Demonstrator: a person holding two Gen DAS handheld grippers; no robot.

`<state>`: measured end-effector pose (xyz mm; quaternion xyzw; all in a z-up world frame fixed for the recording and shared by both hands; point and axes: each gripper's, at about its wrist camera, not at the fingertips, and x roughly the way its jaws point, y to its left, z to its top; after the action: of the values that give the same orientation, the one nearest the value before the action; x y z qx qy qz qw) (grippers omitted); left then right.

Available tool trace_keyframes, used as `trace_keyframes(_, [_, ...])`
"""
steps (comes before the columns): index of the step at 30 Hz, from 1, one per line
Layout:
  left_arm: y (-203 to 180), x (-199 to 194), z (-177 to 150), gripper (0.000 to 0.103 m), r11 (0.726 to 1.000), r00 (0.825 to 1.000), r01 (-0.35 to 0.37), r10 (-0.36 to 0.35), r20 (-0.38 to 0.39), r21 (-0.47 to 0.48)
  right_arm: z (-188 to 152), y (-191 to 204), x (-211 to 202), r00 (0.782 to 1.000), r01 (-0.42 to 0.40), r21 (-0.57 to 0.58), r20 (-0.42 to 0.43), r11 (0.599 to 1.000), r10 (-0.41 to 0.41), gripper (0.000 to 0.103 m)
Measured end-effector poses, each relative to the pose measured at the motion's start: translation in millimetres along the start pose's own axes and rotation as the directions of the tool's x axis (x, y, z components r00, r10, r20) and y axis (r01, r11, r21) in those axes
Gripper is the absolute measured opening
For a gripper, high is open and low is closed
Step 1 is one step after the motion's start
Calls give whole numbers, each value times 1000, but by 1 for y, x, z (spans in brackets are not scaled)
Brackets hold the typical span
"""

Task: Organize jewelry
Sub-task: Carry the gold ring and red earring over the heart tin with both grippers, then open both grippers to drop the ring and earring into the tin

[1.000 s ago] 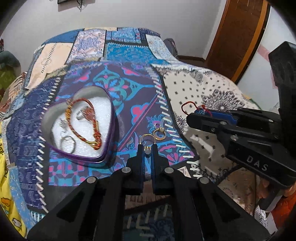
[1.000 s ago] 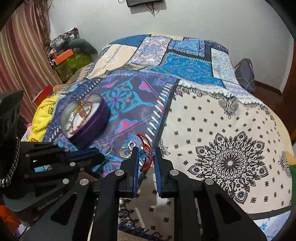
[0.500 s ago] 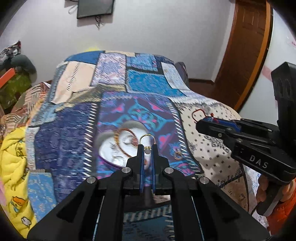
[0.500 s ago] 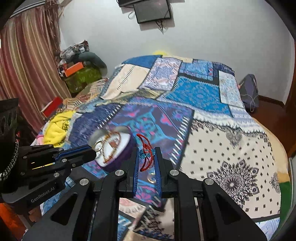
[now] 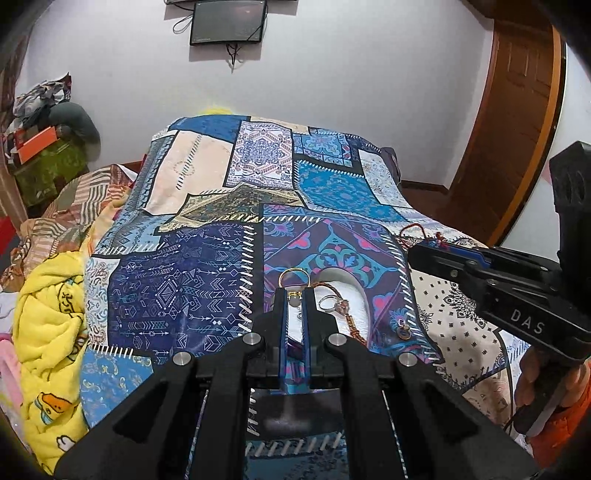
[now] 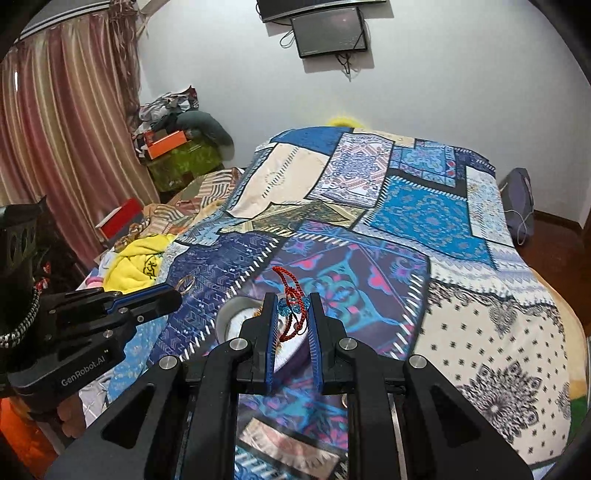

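My left gripper (image 5: 293, 295) is shut on a gold hoop earring (image 5: 294, 277) and holds it above the heart-shaped tin (image 5: 351, 286), which holds an orange braided bracelet (image 5: 349, 317) and silver rings (image 5: 325, 302). My right gripper (image 6: 291, 306) is shut on a red cord bracelet with blue beads (image 6: 290, 295), just over the tin's rim (image 6: 227, 317). A second gold earring (image 5: 403, 332) lies on the quilt right of the tin. The right gripper also shows in the left wrist view (image 5: 430, 251), and the left gripper in the right wrist view (image 6: 173, 291).
A patchwork quilt (image 5: 207, 273) covers the bed. A yellow blanket (image 5: 51, 314) is bunched at the left edge. Boxes and clothes (image 6: 173, 144) pile by the curtain. A wooden door (image 5: 517, 122) stands at the right, a screen (image 5: 227, 22) hangs on the wall.
Both grippers have lifted off the quilt with their jewelry and moved over the heart-shaped tin. The views tilted up to show the wall.
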<state>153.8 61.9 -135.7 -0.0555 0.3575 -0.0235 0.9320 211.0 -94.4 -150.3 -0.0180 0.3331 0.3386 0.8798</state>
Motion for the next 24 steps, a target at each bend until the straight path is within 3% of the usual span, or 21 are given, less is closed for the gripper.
trace_keyframes(14, [4,48,-13,5,999,995,46,-47,-87,-15,-11,0,46,995,-21,-6,-99,1000,20,14])
trace_keyframes(24, [2,59,-15,5,999,993,50,-49,-108,2,-12,-6,64,989,-7,-8,-145,1000,6,14])
